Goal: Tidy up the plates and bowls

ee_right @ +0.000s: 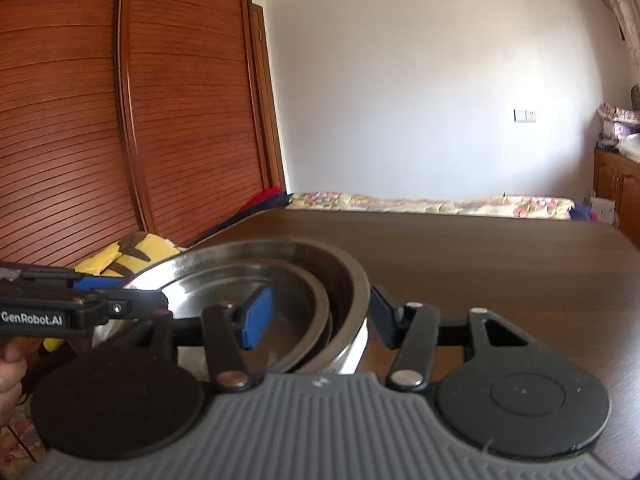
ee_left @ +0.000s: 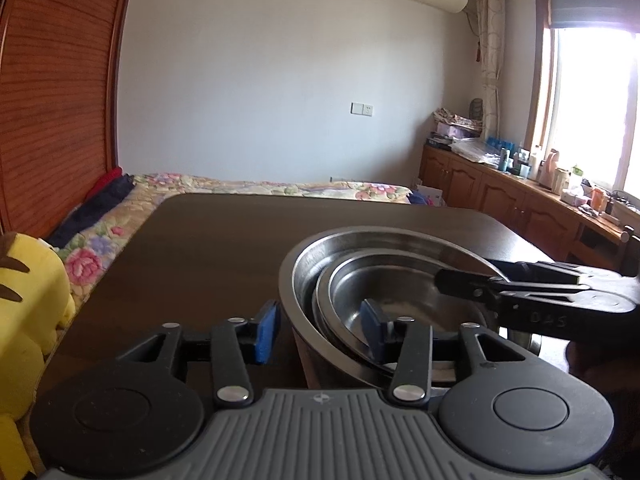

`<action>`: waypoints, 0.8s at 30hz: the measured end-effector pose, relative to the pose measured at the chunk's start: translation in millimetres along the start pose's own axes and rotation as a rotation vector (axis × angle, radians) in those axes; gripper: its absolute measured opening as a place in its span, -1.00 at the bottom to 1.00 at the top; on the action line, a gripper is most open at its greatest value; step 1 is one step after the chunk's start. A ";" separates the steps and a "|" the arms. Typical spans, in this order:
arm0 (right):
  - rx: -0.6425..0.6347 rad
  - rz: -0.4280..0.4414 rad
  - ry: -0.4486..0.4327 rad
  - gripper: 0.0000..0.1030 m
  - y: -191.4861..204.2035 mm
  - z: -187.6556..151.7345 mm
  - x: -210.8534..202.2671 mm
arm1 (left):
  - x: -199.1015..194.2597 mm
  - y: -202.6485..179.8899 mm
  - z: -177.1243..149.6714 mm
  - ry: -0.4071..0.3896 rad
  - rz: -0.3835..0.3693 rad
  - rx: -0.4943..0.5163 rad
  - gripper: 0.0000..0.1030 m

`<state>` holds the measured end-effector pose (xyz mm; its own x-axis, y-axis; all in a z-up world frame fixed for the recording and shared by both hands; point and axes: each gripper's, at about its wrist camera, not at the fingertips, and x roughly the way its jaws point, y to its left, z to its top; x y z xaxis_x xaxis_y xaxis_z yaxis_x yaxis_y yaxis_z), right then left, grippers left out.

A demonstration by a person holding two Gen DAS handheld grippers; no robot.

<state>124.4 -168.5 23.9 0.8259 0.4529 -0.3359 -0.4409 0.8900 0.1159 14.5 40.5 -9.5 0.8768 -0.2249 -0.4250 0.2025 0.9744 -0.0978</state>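
Straddling the big steel bowl (ee_left: 320, 256) from both sides, I have both claws released. My left claw (ee_left: 322, 326) has one blue pad outside the wall and one inside, over the nested smaller bowls (ee_left: 384, 280). My right claw (ee_right: 320, 320) brackets the opposite rim the same way. The stack sits on the dark surface (ee_left: 208, 240). I judge the steel stiff, fairly light, and slick; thin rims could slip or rattle, so I would pinch the outer wall just below the lip.
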 end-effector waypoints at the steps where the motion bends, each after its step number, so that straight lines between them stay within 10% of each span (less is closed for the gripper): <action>1: -0.001 -0.005 -0.006 0.09 -0.3 1.3 -2.4 | -0.7 -0.5 0.4 -0.001 0.003 0.002 -0.04; 13: -0.011 -0.079 -0.044 0.22 -3.8 19.5 -36.0 | -18.8 -13.6 8.6 -0.046 0.060 0.037 0.51; 24: -0.016 -0.168 -0.083 0.90 -6.1 20.5 -56.0 | -36.9 -30.5 21.7 -0.121 0.106 0.091 1.00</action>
<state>88.0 -198.2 61.1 0.9142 0.3011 -0.2714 -0.2990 0.9529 0.0499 -14.5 19.2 28.7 0.9404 -0.1242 -0.3165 0.1397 0.9898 0.0265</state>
